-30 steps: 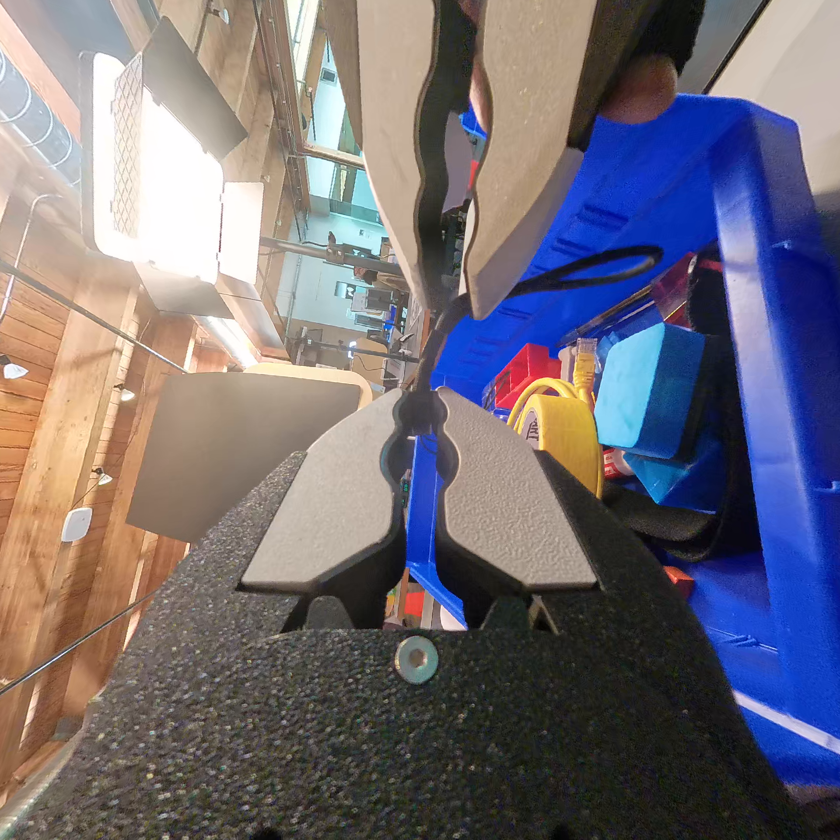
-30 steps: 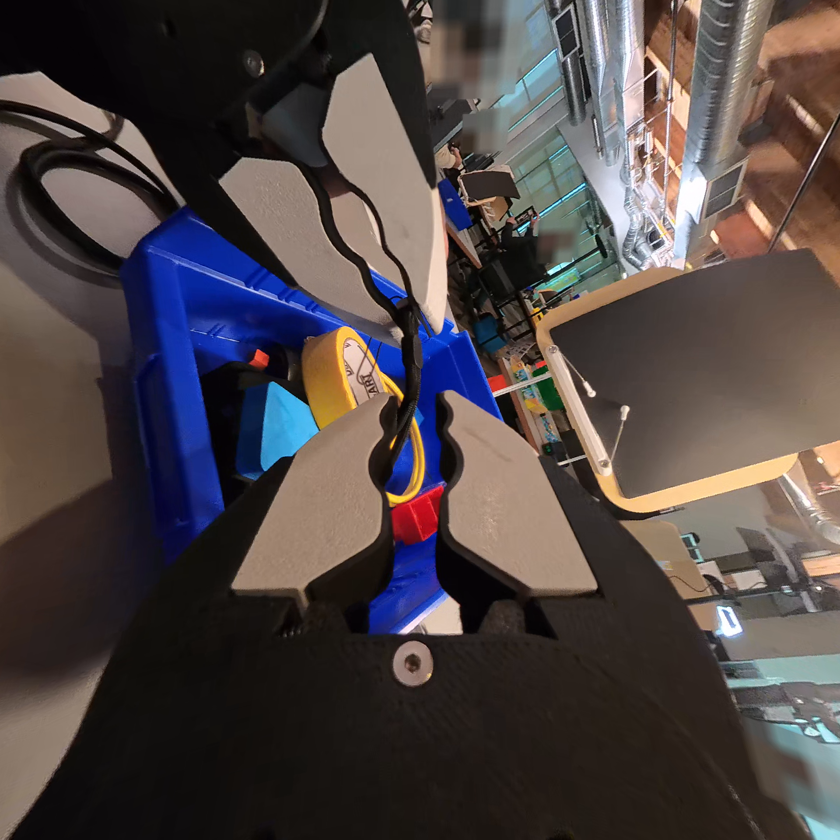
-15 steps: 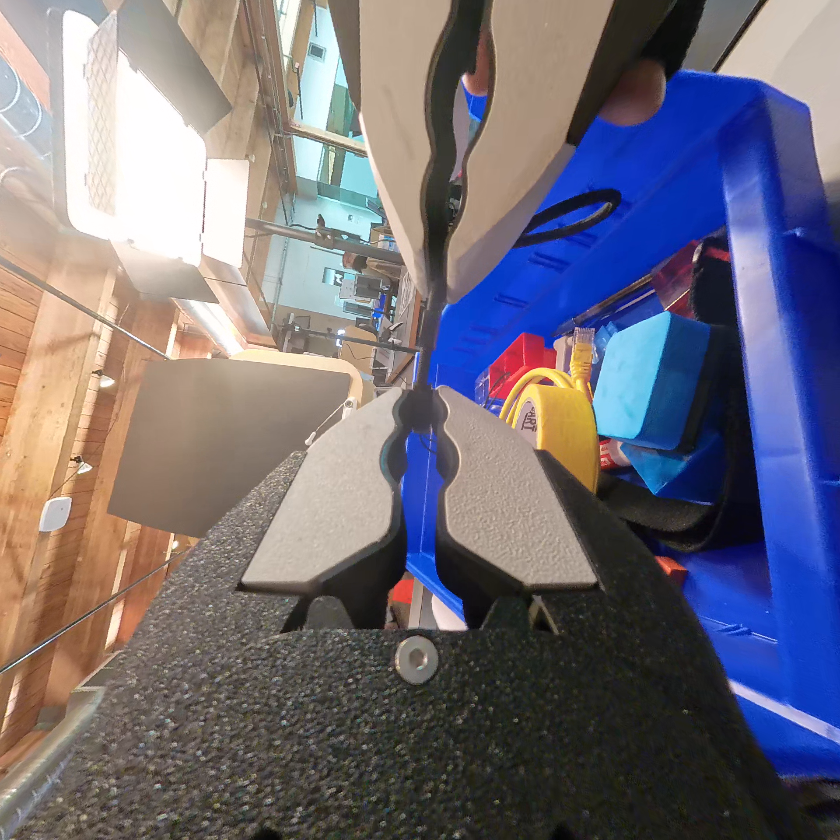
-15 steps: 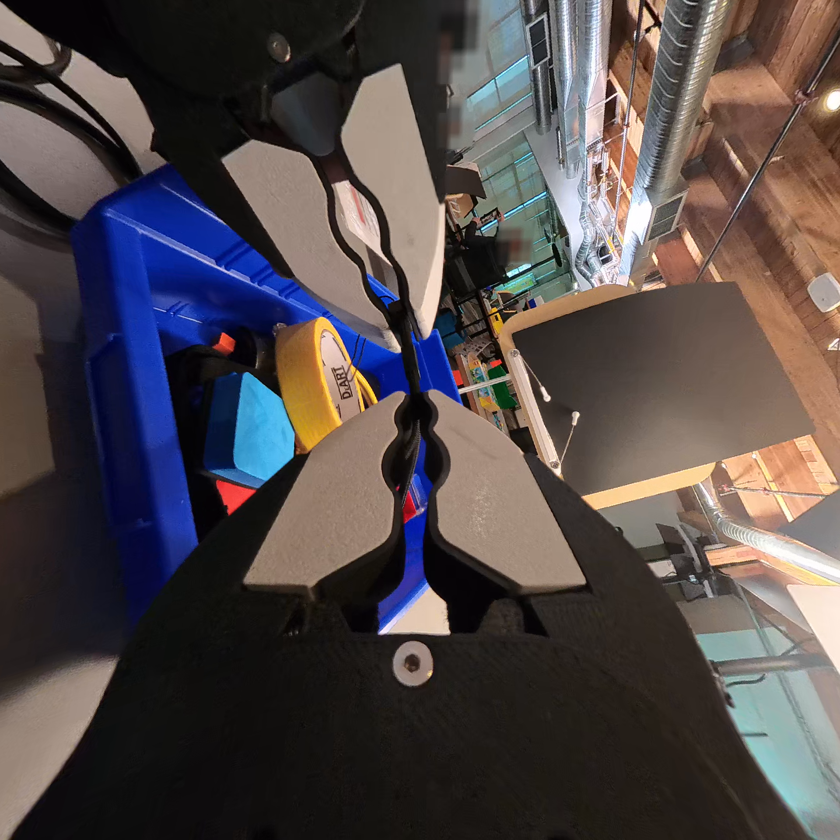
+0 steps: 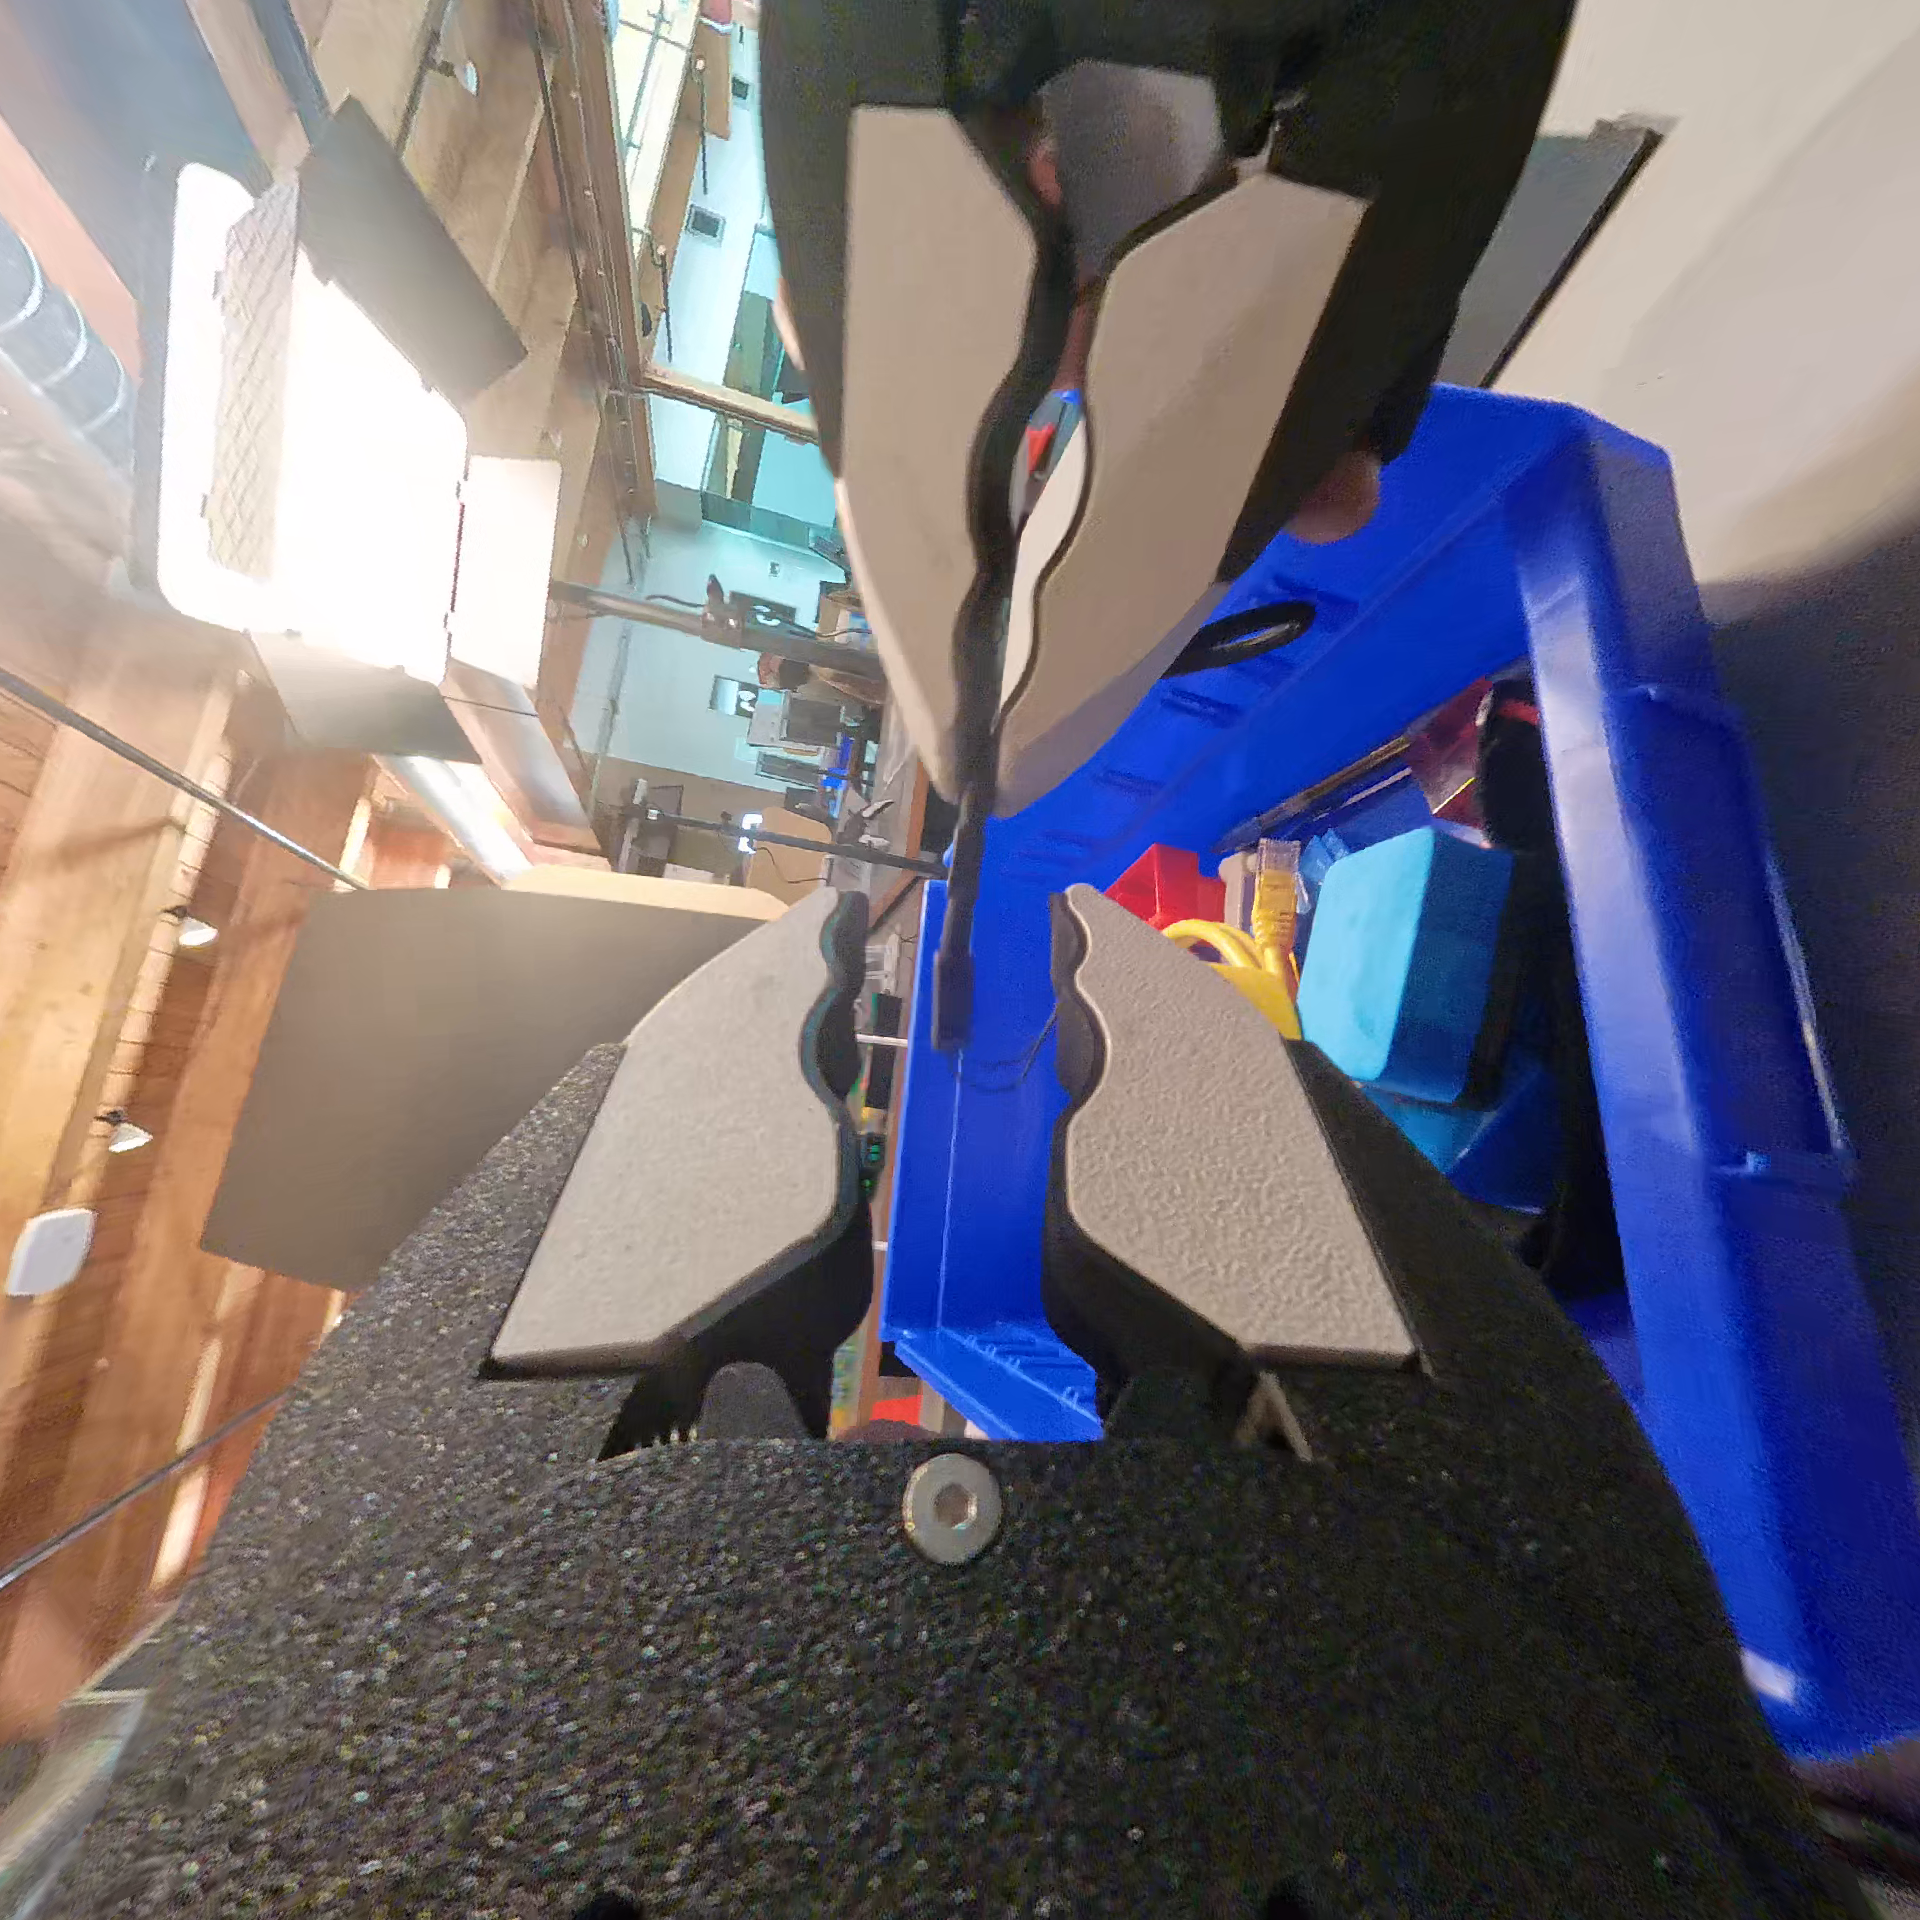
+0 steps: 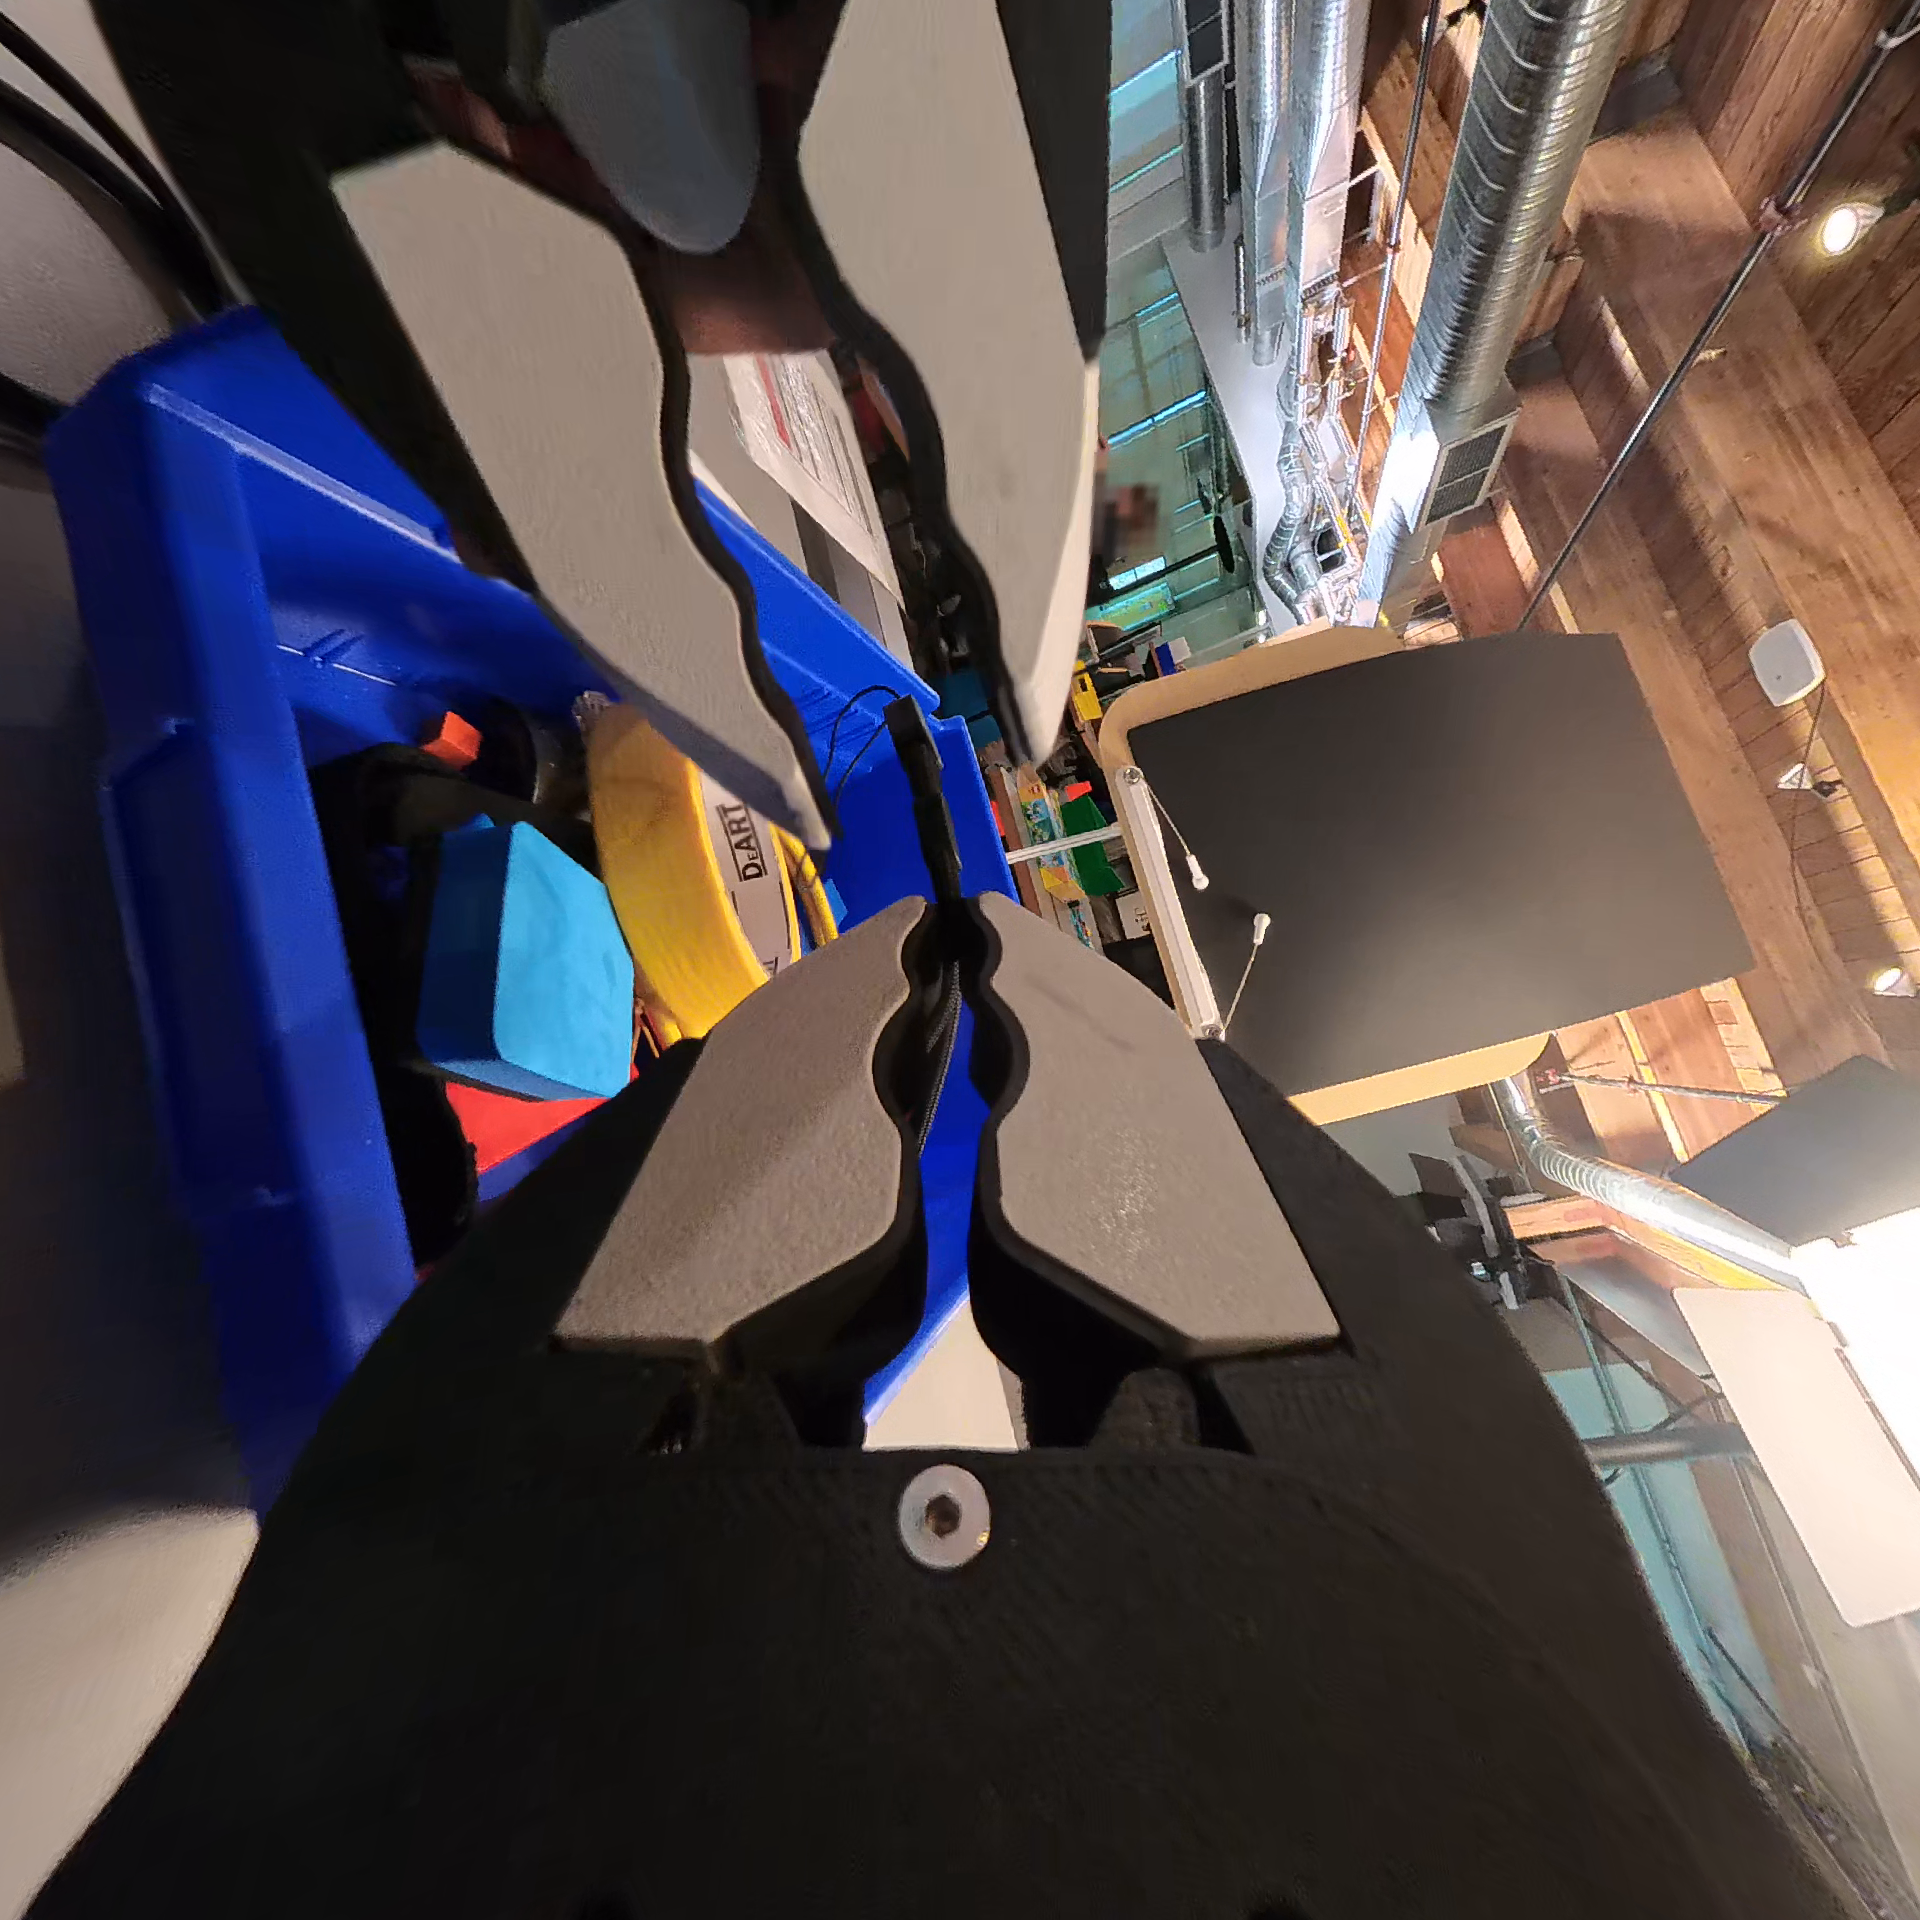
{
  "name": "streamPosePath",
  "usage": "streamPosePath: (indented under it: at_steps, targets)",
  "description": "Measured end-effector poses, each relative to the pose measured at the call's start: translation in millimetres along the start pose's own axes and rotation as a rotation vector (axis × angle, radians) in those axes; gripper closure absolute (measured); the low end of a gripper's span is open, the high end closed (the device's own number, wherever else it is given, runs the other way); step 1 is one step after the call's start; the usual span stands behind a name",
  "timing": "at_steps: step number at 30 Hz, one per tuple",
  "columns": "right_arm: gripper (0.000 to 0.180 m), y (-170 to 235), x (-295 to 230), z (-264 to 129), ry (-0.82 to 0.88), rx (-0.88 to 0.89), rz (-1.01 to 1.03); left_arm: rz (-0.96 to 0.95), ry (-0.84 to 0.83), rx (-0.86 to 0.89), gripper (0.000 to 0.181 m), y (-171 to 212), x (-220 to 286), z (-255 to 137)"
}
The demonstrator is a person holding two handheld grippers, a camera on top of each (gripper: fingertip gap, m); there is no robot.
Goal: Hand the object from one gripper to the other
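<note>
A thin black braided cord [image 6: 928, 800] is the object. My right gripper [image 6: 951, 920] is shut on it, and the cord's stiff end sticks out past the fingertips. My left gripper [image 5: 956, 935] is open. The cord's end [image 5: 951, 977] hangs free between its spread fingers without touching them. In the left wrist view the right gripper [image 5: 977, 779] comes in from above, closed on the cord. In the right wrist view the left gripper [image 6: 930, 779] is above, with its jaws apart on either side of the cord's tip.
A blue bin [image 5: 1662, 935] [image 6: 208, 623] lies just behind both grippers. It holds a yellow tape roll [image 6: 665, 852], a light blue foam block [image 5: 1392, 966], a yellow cable [image 5: 1236, 945] and red pieces. A black panel [image 6: 1455, 831] stands beyond. My left and right fingertips are right by each other.
One second ago my left gripper held the cord and my right was open around it. My right gripper then shut on the cord, and my left has now opened and let go.
</note>
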State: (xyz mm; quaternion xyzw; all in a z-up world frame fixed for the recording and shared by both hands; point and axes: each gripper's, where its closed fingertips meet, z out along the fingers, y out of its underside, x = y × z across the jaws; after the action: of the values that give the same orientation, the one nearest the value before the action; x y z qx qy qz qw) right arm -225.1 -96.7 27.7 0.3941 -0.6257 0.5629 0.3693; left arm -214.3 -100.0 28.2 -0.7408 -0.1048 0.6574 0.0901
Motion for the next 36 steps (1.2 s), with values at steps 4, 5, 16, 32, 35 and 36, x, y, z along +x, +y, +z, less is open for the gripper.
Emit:
streamPosePath:
  at_steps: [4, 5, 16, 32, 35, 36]
  targets:
    - [0.179, -7, -2, -1, 0.005, 0.016, -0.015, 0.058, -0.045, -0.049, 0.154, -1, 2, 8]
    - [0.179, -8, -3, -1, 0.003, 0.019, -0.017, 0.073, -0.052, -0.067, 0.162, 2, 2, 9]
    - [0.178, -1, -1, -2, -0.012, 0.016, -0.032, -0.002, -0.025, -0.062, 0.174, 9, 0, 9]
    - [0.179, -6, -1, -6, 0.003, 0.092, -0.035, -0.08, 0.078, -0.076, 0.144, 23, 11, 6]
    - [0.179, -9, -1, -7, 0.005, 0.115, -0.025, -0.105, 0.099, -0.038, 0.158, 16, 15, 6]
    - [0.179, -8, -1, -7, 0.009, 0.112, -0.028, -0.113, 0.106, -0.024, 0.167, 13, 15, 5]
